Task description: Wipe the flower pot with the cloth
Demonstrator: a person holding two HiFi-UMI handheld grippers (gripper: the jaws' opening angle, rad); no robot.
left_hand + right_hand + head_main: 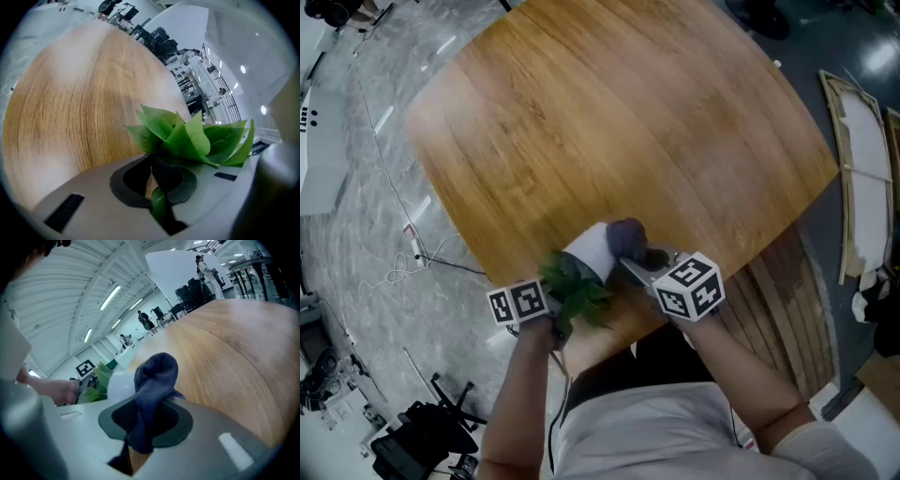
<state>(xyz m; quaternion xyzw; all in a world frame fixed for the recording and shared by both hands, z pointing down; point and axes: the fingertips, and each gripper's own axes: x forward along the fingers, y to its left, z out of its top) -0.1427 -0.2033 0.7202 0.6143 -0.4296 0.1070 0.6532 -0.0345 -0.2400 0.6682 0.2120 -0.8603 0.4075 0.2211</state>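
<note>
A white flower pot with green leaves is held tilted above the near edge of the wooden table. My left gripper is shut on the plant's leaves and stem. A dark blue-grey cloth is bunched against the pot's right side. My right gripper is shut on that cloth. In the right gripper view the pot shows just left of the cloth, with the leaves beyond it.
The round table spreads away from me. A grey floor with cables lies to the left, and a black chair base stands at lower left. Framed boards lean at the right.
</note>
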